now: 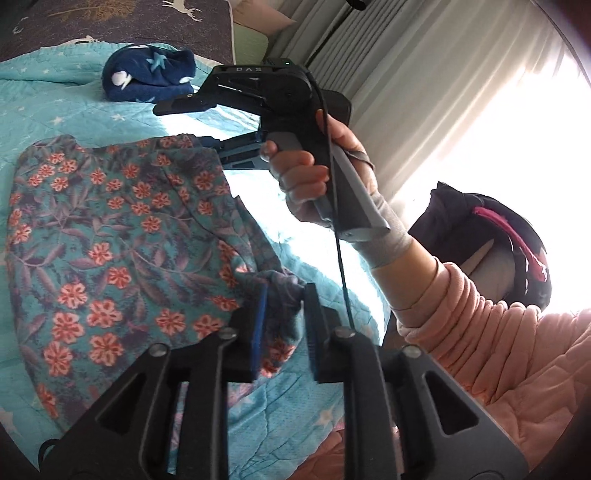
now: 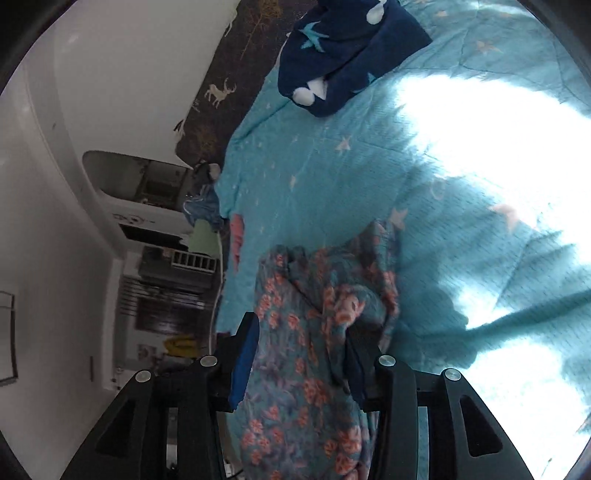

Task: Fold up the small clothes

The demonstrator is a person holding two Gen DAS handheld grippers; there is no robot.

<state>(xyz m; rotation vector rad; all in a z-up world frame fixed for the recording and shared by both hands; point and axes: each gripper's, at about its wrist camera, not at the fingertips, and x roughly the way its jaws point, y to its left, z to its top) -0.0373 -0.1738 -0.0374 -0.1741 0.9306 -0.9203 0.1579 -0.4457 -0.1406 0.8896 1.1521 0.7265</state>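
A small floral garment (image 1: 110, 240), teal with orange flowers, lies spread on a turquoise star-print bedspread (image 1: 55, 103). In the left wrist view its bunched near corner sits between the blue pads of my left gripper (image 1: 285, 306), whose jaws stand slightly apart around it. In the right wrist view another part of the floral garment (image 2: 306, 332) lies heaped between the fingers of my right gripper (image 2: 299, 354). Those jaws are wide apart, and a fold drapes over the right finger. A hand (image 1: 306, 177) holds the right gripper at the garment's far edge.
A navy star-print garment (image 1: 147, 77) (image 2: 343, 51) lies bunched farther up the bed. A dark deer-print blanket (image 1: 110, 22) covers the head end. The person's pink sleeve (image 1: 480, 332) and bright curtains (image 1: 424, 92) are to the right. Shelves (image 2: 166, 258) stand past the bed's left edge.
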